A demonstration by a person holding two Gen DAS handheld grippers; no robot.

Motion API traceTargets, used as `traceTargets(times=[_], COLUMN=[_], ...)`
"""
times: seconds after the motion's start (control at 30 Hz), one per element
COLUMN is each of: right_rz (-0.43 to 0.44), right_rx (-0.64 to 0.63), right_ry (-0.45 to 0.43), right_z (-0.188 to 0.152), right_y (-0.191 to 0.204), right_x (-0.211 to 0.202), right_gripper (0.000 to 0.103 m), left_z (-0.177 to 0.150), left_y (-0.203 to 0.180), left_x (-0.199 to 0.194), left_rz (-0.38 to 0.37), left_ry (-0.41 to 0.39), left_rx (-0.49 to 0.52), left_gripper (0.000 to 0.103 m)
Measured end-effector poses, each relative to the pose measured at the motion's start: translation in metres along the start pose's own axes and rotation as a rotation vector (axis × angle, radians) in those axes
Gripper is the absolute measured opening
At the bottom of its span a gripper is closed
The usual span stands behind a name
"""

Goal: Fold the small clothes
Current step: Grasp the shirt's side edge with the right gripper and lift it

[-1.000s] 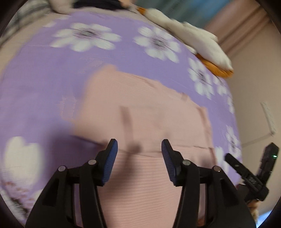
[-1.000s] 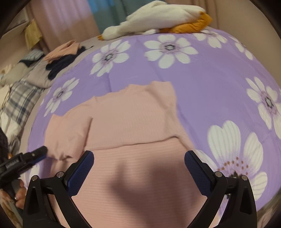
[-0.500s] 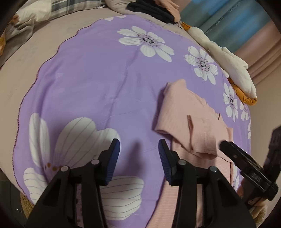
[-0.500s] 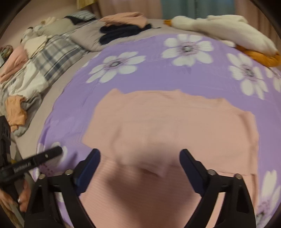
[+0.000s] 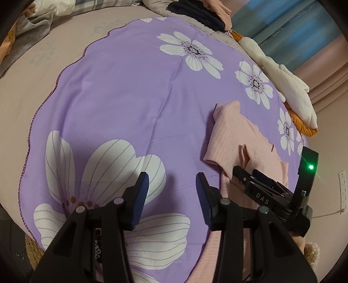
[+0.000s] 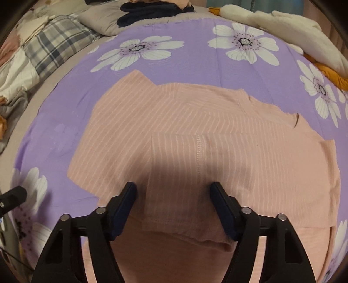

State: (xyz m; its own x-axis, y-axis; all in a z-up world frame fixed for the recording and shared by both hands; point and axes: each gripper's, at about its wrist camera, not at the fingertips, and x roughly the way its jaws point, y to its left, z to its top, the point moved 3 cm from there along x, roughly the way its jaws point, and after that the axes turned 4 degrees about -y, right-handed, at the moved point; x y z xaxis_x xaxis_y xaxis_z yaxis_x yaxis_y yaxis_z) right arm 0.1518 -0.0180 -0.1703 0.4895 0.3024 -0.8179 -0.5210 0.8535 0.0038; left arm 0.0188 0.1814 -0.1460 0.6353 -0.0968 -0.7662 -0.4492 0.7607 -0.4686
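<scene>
A pink striped top (image 6: 195, 122) lies flat on the purple flowered sheet (image 6: 65, 122), with a sleeve folded in over its body. My right gripper (image 6: 173, 191) is open and empty, hovering low over the folded sleeve. In the left wrist view the top (image 5: 235, 135) lies to the right. My left gripper (image 5: 173, 185) is open and empty over bare sheet (image 5: 121, 104), left of the top. The right gripper (image 5: 261, 187) shows there over the pink cloth.
A white and orange plush toy (image 5: 289, 91) lies along the sheet's far edge. Dark and pink clothes (image 6: 152, 10) and a plaid pillow (image 6: 54, 43) lie at the back left. The beige bed (image 5: 32, 71) surrounds the sheet.
My left gripper has swung left off the pink top to bare sheet. My right gripper has moved left and lower over the top, and its jaws have narrowed.
</scene>
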Motion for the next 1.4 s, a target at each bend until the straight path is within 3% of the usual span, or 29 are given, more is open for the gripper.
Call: traceTargets(times=[0.2, 0.27, 0.6, 0.73, 0.83, 1.1, 1.4], right_rz=[0.027, 0.067, 0.232, 0.210, 0.256, 0.259, 0.239], right_rx=[0.051, 0.071, 0.161, 0.170, 0.222, 0.323, 0.423], right_ry=[-0.005, -0.010, -0.181, -0.183, -0.168, -0.127, -0.206], right_z=[0.006, 0.009, 0.053, 0.056, 0.056, 0.043, 0.040], right_y=[-0.017, -0.022, -0.061, -0.073, -0.089, -0.128, -0.171], right_x=[-0.004, -0.011, -0.097, -0.102, -0.100, -0.080, -0.104], right_gripper=[0.015, 0.012, 0.012, 0.012, 0.012, 0.012, 0.012], left_z=[0.001, 0.002, 0.011, 0.015, 0.018, 0.037, 0.057], left_y=[-0.002, -0.003, -0.013, -0.024, -0.034, -0.077, -0.106], left_x=[0.002, 0.003, 0.013, 0.017, 0.022, 0.049, 0.074], left_rz=[-0.006, -0.009, -0.028, -0.042, -0.052, -0.081, -0.070], left_ry=[0.004, 0.005, 0.011, 0.018, 0.024, 0.044, 0.057], left_rx=[-0.001, 0.001, -0.005, 0.013, 0.034, 0.119, 0.185], left_gripper=[0.043, 0.043, 0.043, 0.043, 0.043, 0.039, 0.034])
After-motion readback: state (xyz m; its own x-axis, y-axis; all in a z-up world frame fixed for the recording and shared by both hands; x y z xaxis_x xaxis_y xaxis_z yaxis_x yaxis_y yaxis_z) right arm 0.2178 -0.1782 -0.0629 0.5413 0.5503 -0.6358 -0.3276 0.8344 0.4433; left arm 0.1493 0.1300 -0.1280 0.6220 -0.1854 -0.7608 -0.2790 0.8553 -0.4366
